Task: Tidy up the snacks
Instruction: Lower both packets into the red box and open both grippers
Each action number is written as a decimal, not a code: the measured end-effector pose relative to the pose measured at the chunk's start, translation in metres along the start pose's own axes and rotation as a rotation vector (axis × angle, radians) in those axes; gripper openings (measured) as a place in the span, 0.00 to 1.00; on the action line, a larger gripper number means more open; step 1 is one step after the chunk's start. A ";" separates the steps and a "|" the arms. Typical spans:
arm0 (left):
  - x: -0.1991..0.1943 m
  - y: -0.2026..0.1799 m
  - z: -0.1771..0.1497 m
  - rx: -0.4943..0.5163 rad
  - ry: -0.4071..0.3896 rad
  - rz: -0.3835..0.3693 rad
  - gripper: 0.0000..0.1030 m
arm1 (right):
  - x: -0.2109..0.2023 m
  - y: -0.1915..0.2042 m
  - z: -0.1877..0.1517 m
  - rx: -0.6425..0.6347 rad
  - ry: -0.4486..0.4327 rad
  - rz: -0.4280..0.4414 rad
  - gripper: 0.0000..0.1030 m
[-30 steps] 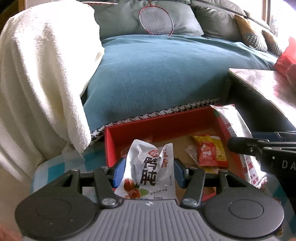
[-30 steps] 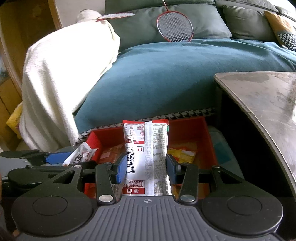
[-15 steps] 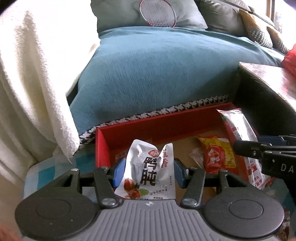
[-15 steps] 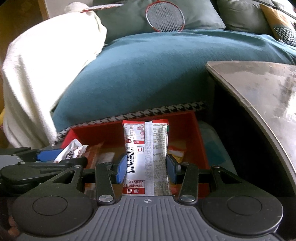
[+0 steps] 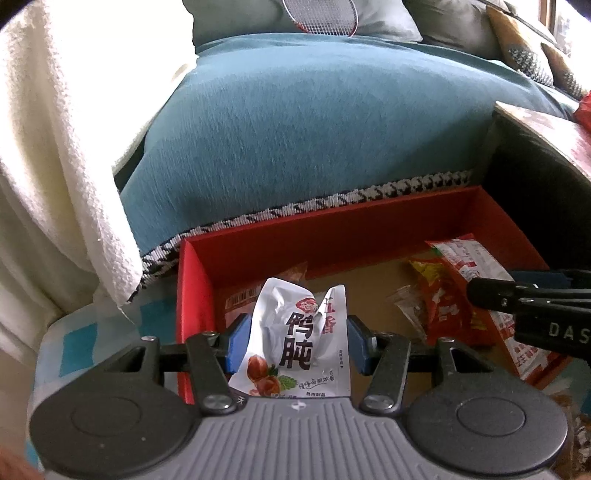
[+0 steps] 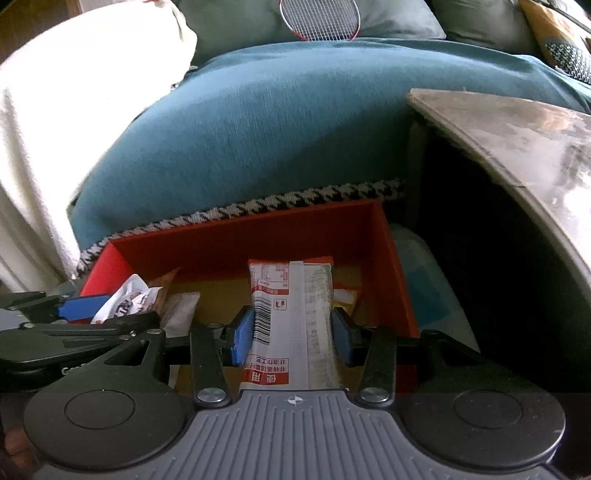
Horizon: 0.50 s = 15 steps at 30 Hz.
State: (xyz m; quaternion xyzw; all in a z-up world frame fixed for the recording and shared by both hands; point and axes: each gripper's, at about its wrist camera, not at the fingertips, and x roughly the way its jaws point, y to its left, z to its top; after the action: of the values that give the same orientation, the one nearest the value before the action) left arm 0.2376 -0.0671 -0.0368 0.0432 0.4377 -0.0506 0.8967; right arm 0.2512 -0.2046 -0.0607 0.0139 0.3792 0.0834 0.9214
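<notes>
Now, what changed: both my hands came lower and closer to the red box [image 5: 369, 221], which looks bigger than a moment ago
What it means: I think both packs are about to go in
Left gripper [image 5: 293, 341]: pinching the white snack pack [image 5: 295, 332], over the box's left end
Right gripper [image 6: 291, 334]: pinching the long silver pack [image 6: 291, 314], over the middle
Grippers: two
Held packs: two
Boxes: one
Packs lying inside: at least three, the rest hidden
Rackets [image 6: 319, 18]: one
</notes>
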 end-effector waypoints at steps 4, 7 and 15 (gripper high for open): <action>0.010 0.000 -0.001 0.001 0.017 0.007 0.47 | 0.012 0.001 -0.001 -0.011 0.011 -0.016 0.51; 0.014 -0.001 -0.001 0.001 0.022 0.016 0.48 | 0.018 0.002 -0.001 -0.028 0.012 -0.029 0.53; 0.015 0.001 -0.001 0.003 0.020 0.040 0.57 | 0.020 0.003 0.004 -0.027 0.003 -0.030 0.64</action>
State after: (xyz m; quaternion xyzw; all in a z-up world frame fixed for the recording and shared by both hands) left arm 0.2458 -0.0672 -0.0496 0.0540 0.4454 -0.0328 0.8931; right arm 0.2673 -0.1979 -0.0719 -0.0046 0.3794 0.0747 0.9222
